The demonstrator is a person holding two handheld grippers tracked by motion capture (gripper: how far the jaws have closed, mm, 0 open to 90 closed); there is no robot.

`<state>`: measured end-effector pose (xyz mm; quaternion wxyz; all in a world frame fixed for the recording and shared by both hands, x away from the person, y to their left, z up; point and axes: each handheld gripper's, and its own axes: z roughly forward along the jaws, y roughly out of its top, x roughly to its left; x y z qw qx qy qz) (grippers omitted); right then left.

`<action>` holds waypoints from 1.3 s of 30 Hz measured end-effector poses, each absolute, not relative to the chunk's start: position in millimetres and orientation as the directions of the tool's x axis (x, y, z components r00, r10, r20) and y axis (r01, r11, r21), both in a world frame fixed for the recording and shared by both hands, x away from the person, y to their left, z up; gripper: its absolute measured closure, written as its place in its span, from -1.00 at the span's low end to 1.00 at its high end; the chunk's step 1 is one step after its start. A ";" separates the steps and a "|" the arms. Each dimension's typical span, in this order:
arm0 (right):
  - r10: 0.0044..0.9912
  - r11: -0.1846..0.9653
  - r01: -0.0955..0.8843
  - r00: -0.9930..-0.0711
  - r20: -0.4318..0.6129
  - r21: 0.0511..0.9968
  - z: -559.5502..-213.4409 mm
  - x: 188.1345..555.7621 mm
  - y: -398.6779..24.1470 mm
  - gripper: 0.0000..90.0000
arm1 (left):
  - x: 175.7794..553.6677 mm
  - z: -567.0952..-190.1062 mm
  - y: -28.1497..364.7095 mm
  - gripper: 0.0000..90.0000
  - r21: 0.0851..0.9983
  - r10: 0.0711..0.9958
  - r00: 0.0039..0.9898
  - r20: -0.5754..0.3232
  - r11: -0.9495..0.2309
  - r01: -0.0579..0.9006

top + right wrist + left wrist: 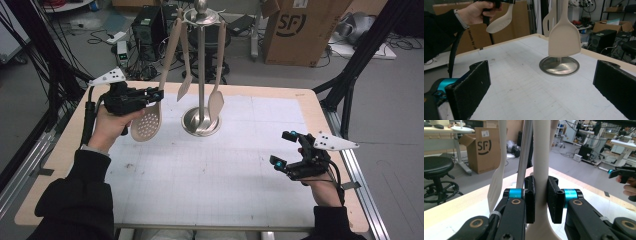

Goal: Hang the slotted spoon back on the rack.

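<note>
The left gripper (541, 200) has its pads (555, 200) pressed on the handle of the skimmer (147, 125), a cream spoon with a holed bowl, gripping just above the bowl, probably because the thin neck gives a firm hold for steering the long handle. The skimmer leans with its top end up at the ring of the metal stand (201, 122), beside a slotted turner (184, 90) and a spatula (216, 102) that hang there; I judge it is being hung on or lifted off. The right gripper (287, 149) rests low over the table (210, 185) near its right edge, jaws wide apart and empty, likely kept clear of the work.
</note>
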<state>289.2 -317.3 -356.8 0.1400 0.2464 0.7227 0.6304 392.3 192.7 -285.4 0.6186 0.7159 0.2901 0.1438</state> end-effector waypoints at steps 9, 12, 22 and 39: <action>0.534 0.082 0.178 -0.838 0.107 0.981 -356.4 288.9 -319.4 -0.99 | 400.0 -287.5 179.6 0.75 0.963 0.607 0.782 -0.145 -0.093 0.251; 0.535 0.083 0.178 -0.838 0.107 0.981 -356.5 289.0 -319.7 -0.99 | 402.8 -288.0 176.3 0.74 0.961 0.611 0.779 -0.142 -0.102 0.256; 0.535 0.081 0.180 -0.838 0.110 0.980 -356.7 289.3 -318.8 -0.99 | 407.9 -290.5 168.9 0.74 0.960 0.619 0.773 -0.134 -0.113 0.257; 0.534 0.081 0.185 -0.838 0.114 0.979 -358.2 290.1 -319.7 -0.99 | 417.9 -292.5 151.4 0.74 0.953 0.636 0.763 -0.120 -0.143 0.269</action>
